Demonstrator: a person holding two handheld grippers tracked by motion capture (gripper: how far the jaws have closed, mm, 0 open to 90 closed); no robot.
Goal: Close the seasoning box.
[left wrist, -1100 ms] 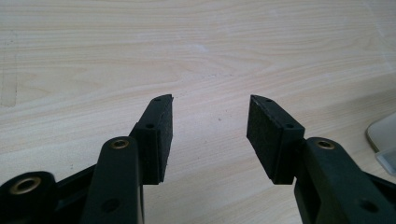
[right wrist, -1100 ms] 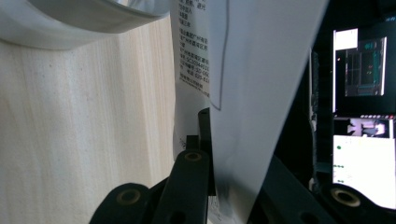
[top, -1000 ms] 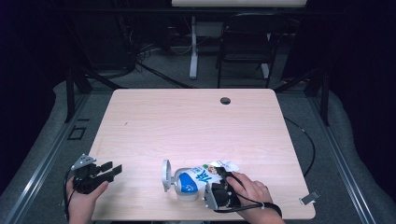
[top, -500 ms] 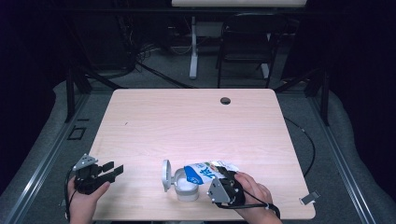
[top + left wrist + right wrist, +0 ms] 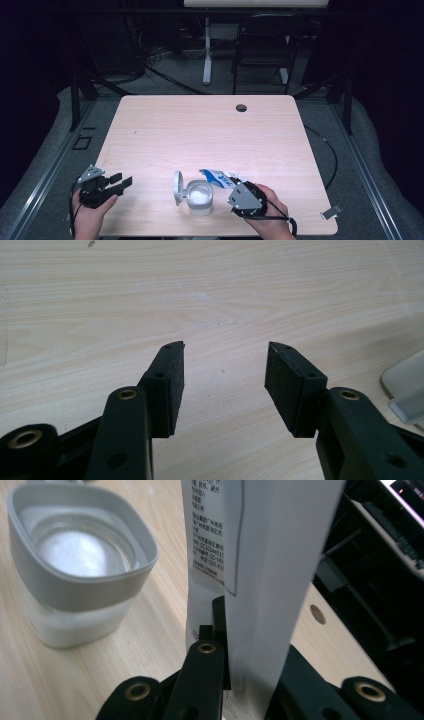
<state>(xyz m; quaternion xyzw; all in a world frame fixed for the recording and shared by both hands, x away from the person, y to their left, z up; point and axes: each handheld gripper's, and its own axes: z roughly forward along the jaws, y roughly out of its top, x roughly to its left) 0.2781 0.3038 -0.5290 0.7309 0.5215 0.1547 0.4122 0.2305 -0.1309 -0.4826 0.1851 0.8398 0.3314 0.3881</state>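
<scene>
so the landmark here is the white jar [image 5: 199, 196], sitting open near the front edge of the bench [image 5: 200, 130] with its flip lid [image 5: 177, 187] hanging off its left side and white powder inside. the right gripper [image 5: 243, 197] is just to the jar's right, its fingers [image 5: 210, 655] clamped tight on the lower end of a white and blue pouch [image 5: 220, 178]. in the right gripper view the pouch [image 5: 260, 570] rises straight away from the fingers, long axis in line with them, and the jar [image 5: 75, 565] sits just beside it, off to the left and a bit lower. from the high view the pouch's far end leans over toward the jar's rim, close to it, but it's hard to say if it's actually over the opening. looks like a pour into the jar, so what matters is getting the pouch mouth above that opening and tipping it along its length. the left gripper [image 5: 112, 184] is well off to the jar's left, fingers [image 5: 170, 385] spread wide with nothing but bare bench between them, so the right hand is clearly the nearer one.
</scene>
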